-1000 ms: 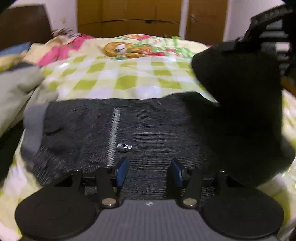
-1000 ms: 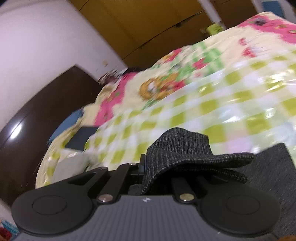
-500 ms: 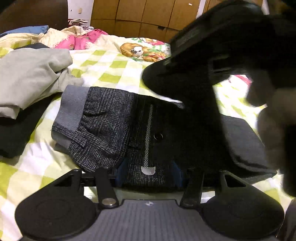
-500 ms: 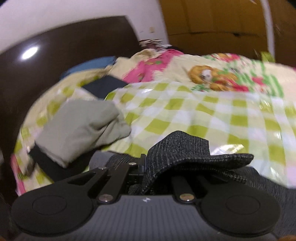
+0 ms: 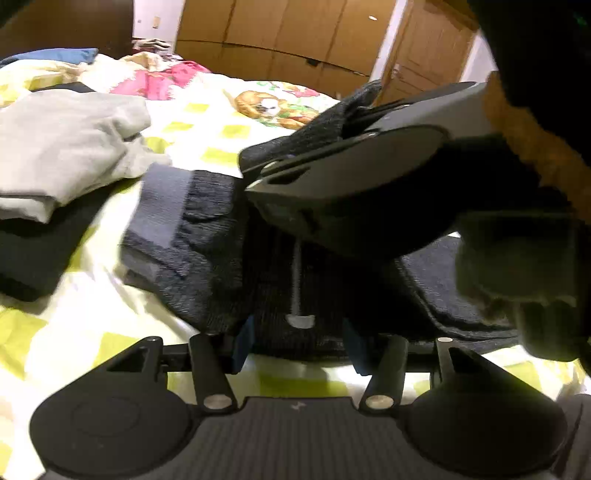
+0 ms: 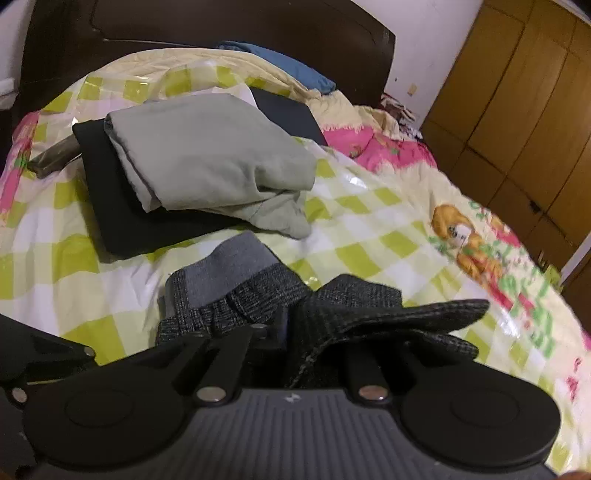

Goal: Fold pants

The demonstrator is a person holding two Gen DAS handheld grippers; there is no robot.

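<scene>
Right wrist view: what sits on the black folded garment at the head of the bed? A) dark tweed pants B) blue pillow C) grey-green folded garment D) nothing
C: the grey-green folded garment lies on the black folded garment, while the dark tweed pants lie nearer the camera.

A bed (image 6: 369, 221) under a glossy green-and-white checked cover with a cartoon print carries the dark grey pants (image 6: 229, 295), a grey-green folded garment (image 6: 207, 162) atop a black one (image 6: 122, 218) (both just beside the waistband), and blue cloth (image 6: 288, 70) by the dark headboard (image 6: 221, 26).
</scene>
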